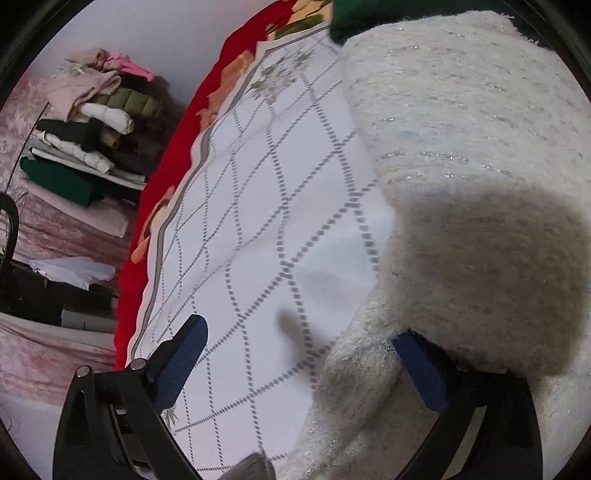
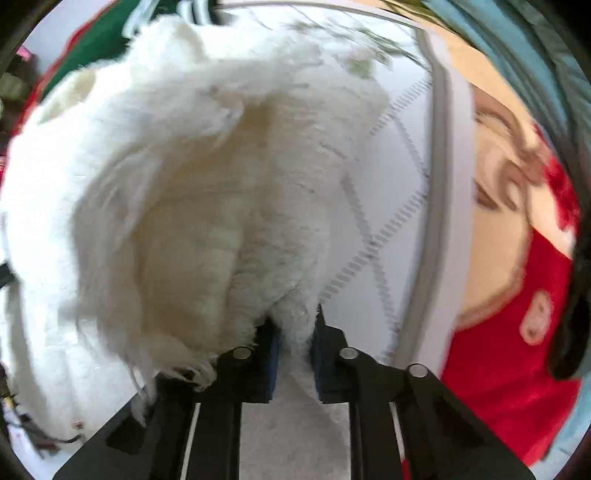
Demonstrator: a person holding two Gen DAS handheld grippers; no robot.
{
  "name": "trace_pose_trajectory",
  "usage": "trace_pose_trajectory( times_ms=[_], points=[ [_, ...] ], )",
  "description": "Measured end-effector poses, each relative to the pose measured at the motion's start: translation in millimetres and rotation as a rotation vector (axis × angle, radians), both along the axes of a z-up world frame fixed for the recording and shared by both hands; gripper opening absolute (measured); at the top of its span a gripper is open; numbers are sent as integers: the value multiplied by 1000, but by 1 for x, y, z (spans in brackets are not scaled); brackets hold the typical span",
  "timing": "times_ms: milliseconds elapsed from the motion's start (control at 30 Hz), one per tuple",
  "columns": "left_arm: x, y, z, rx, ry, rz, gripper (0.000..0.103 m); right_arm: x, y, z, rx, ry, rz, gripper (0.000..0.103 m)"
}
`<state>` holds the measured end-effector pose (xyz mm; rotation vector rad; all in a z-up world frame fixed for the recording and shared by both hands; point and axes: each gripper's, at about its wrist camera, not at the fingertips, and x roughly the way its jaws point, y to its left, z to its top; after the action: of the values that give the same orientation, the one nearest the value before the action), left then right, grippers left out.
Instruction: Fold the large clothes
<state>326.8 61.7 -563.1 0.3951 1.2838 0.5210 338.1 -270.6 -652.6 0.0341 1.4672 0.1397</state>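
A fluffy white knitted garment point(image 1: 454, 155) with thin silver threads lies on a white bedspread point(image 1: 266, 206) with a grey diamond pattern. My left gripper point(image 1: 299, 350) stands open just above the spread. Its right pad point(image 1: 421, 369) rests against a fold of the garment, while its left pad point(image 1: 181, 362) is over bare cloth. In the right wrist view the same white garment point(image 2: 166, 192) bunches up in front of the camera. My right gripper point(image 2: 293, 347) is shut on a fold of it, with its blue pads pinching the fabric.
A stack of folded clothes point(image 1: 88, 133) sits on a pink surface at the far left. The spread's red flowered border point(image 1: 173, 147) runs along the bed's edge. A dark green garment point(image 1: 354, 18) lies beyond the white one. The red border point(image 2: 509, 350) also shows at the right.
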Motion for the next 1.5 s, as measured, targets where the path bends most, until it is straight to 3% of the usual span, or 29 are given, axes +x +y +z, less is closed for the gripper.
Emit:
trace_pose_trajectory(
  times_ms=[100, 200, 267, 333, 367, 433, 500, 567, 667, 800, 933, 967, 1067, 1167, 1233, 1300, 1333, 1500],
  points=[
    [2, 14, 0, -43, -1, 27, 103, 0, -25, 4, 103, -12, -184, 10],
    [4, 15, -2, -60, 0, 22, 103, -11, -77, -18, 300, 53, -511, 10],
    [3, 15, -1, -71, -4, 25, 103, -20, -93, -33, 367, 80, -648, 10],
    [1, 17, 3, -95, 2, 47, 103, -23, -98, -40, 369, 93, -688, 11],
    [0, 18, 8, -109, 8, 54, 103, -21, -95, -36, 341, 115, -673, 11],
    [-6, 15, 26, -127, -9, 49, 103, -21, -73, -19, 277, 156, -634, 32],
    [-11, 14, 47, -139, -38, 38, 103, -24, -64, 14, 200, 178, -576, 40],
    [-14, 11, 74, -180, -81, 35, 103, -31, -53, 41, 188, 160, -541, 46],
    [-2, 4, 98, -222, -131, 31, 103, -25, -31, 89, 231, 109, -488, 53],
    [46, -11, 101, -229, -172, 18, 103, 38, 24, 104, 384, 85, -388, 69],
    [98, -31, 78, -154, -185, -30, 103, 118, 98, 80, 443, 130, -319, 69],
    [110, -36, 69, -117, -175, -51, 103, 142, 118, 61, 438, 164, -303, 69],
    [134, -43, 41, -62, -124, -107, 103, 182, 146, 17, 340, 222, -269, 69],
    [137, -46, 29, -41, -98, -144, 103, 195, 163, -7, 236, 264, -246, 68],
    [135, -45, 29, -40, -108, -160, 103, 194, 167, 1, 169, 223, -248, 38],
    [133, -42, 28, -54, -110, -161, 103, 191, 161, 13, 179, 177, -279, 26],
    [133, -40, 28, -66, -107, -157, 103, 190, 157, 18, 193, 157, -303, 22],
    [138, -38, 25, -91, -95, -147, 103, 189, 148, 59, 191, -7, -367, 19]
  ],
)
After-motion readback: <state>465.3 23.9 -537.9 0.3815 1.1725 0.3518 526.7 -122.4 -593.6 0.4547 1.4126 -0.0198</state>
